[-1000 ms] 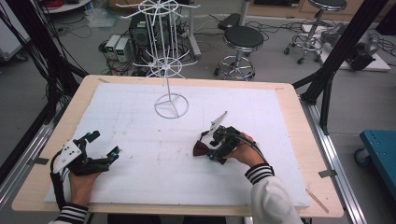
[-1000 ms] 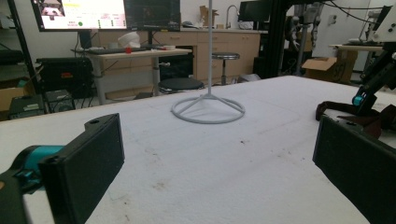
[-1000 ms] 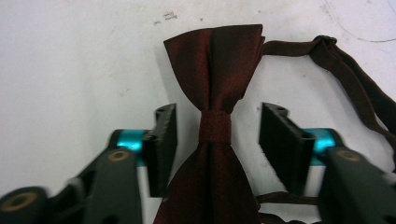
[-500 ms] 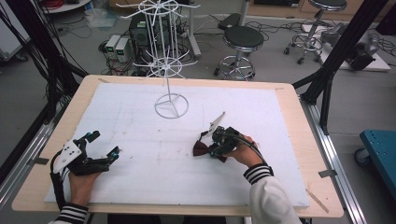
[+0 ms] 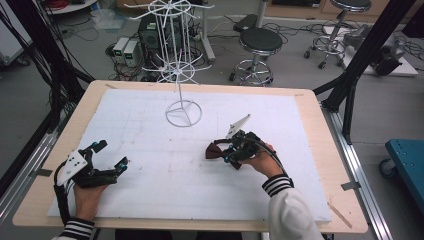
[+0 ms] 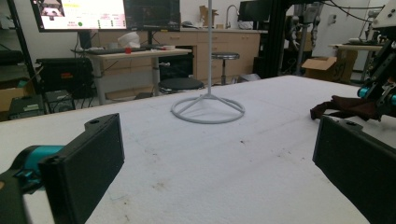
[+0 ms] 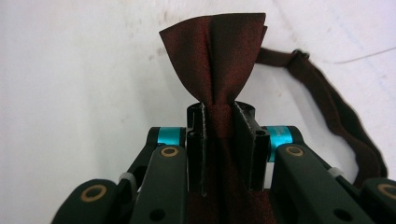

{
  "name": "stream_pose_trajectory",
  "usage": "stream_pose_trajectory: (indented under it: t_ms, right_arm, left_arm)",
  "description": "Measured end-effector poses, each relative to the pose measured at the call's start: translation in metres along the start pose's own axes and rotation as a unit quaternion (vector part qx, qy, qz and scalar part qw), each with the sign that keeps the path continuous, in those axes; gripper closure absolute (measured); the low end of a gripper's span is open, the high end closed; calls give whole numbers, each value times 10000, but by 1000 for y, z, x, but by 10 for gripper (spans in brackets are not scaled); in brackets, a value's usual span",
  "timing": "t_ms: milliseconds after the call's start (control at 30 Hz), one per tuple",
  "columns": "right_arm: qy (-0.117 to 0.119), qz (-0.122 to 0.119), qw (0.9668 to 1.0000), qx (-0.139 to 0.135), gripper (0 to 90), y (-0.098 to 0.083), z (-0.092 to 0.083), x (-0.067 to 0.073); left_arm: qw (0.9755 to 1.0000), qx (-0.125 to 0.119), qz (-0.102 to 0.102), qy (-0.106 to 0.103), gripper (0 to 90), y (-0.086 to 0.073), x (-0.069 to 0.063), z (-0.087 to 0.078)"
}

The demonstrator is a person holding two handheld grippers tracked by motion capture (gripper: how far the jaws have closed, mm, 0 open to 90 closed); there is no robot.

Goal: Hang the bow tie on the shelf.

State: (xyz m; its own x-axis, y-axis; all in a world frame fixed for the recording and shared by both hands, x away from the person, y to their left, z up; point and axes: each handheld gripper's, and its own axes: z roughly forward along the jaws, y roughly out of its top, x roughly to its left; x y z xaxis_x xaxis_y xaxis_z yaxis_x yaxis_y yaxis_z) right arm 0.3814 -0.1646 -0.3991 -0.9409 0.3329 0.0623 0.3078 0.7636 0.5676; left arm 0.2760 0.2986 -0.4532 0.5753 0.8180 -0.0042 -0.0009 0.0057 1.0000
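Where its jaws stood apart a second ago, the right gripper point(image 7: 219, 149) now pinches the dark red bow tie point(image 7: 219, 60) at its knot, one wing fanned out; the left gripper point(image 5: 102, 167) rests spread near the desk's front left corner.

A laboratory or research workroom. Around the foam-covered table point(image 5: 310, 150): black frame struts point(image 5: 367, 50), cabled electronics boxes point(image 5: 125, 49) and rolling stools point(image 5: 260, 42) behind it; monitors point(image 6: 105, 13) and wooden benches point(image 6: 219, 44) stand beyond.

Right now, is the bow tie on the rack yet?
Not yet. Done: the right gripper has its jaws shut on the dark red bow tie, which lies on the white foam mat. Left, probably: hanging it on the white wire rack. The left gripper waits open.
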Motion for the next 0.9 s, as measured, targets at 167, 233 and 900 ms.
stream_pose_trajectory:
  t_ms: [167,233,900]
  right_arm:
    - [-42,160,9995,-280,761,0,-7,-2]
    - [-60,252,9984,-498,761,0,-11,-4]
    - [-850,926,9707,-2045,762,5,-44,-9]
  left_arm:
    - [10000,0,4,-2,24,0,0,0]
    - [10000,-1,0,-2,24,0,0,0]
    - [10000,-3,8,-1,24,0,0,0]
